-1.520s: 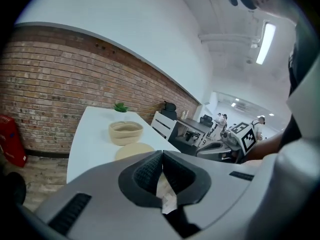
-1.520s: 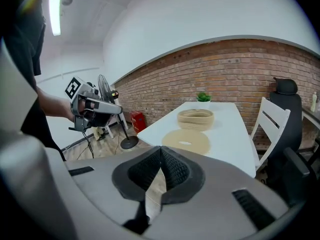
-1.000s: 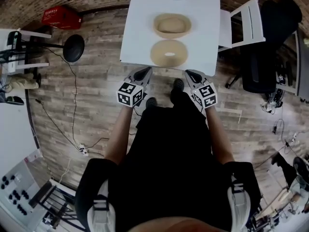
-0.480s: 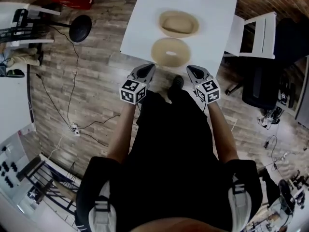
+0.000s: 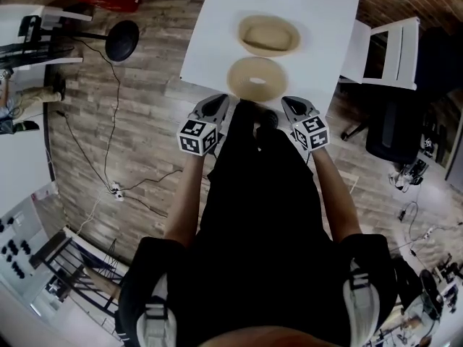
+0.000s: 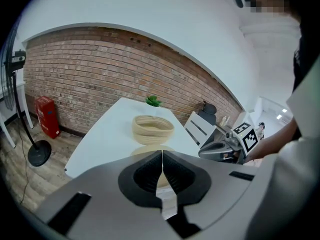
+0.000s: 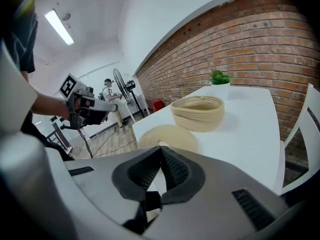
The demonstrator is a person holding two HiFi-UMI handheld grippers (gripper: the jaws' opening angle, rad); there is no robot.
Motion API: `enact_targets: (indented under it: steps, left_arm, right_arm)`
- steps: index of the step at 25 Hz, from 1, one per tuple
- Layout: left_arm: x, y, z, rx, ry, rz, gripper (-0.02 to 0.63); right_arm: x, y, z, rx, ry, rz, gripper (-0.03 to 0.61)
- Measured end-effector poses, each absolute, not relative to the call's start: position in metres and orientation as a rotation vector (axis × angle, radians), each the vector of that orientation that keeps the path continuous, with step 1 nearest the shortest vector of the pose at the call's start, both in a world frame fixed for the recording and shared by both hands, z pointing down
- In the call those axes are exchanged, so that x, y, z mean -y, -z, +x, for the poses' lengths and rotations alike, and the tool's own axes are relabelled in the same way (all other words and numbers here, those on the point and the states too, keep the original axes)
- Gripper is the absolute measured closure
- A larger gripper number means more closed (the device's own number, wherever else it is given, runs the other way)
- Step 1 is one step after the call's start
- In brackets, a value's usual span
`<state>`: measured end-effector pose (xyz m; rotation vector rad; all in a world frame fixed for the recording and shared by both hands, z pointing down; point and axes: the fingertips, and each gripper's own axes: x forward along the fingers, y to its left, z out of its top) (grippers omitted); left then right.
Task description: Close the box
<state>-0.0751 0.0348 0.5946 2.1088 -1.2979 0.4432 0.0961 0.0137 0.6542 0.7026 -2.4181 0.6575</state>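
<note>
Both grippers have drawn nearer the white table's [image 5: 210, 42] near edge. The left gripper [image 5: 215, 104] hangs just off it, jaws pressed together, empty. On the table lies the round lid [image 5: 257, 78], with the woven box [image 5: 269, 35] open behind it. The right gripper [image 5: 293, 105] is likewise closed on nothing.

Round woven box [image 5: 269, 35] sits open (lid [image 5: 257, 78] lying flat just beside).

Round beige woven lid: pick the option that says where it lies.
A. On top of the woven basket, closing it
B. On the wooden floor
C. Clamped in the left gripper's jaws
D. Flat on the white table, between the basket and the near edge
D: the round beige woven lid lies flat on the white table, on the near side of the open round woven basket, not on it.
</note>
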Motion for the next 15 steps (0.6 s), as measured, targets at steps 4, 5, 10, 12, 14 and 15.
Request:
enact_targets:
  steps: [4,5,10,12,14,15]
  left_arm:
    - [-0.019,-0.609,-0.080,1.283,-0.453,2.112,0.592]
    - [-0.016,-0.613,-0.082,1.269,-0.452,2.114,0.591]
    - [-0.005,-0.642,-0.080,1.150,-0.487,2.141,0.592]
    - [-0.001,-0.653,-0.079,1.120,-0.498,2.144,0.591]
    - [0.003,-0.661,-0.083,1.119,-0.496,2.131,0.591]
    - [0.006,-0.666,-0.085,1.125,-0.501,2.123,0.591]
  right_arm:
    - [-0.007,-0.670,0.098,2.381,-0.676,0.746,0.580]
    - [-0.004,-0.674,0.097,2.369,-0.680,0.763,0.580]
    - [0.010,-0.684,0.098,2.332,-0.701,0.844,0.580]
    - [0.016,-0.688,0.097,2.318,-0.699,0.871,0.575]
    - [0.022,-0.693,0.095,2.300,-0.704,0.897,0.556]
    - [0.024,-0.696,0.094,2.287,-0.707,0.909,0.539]
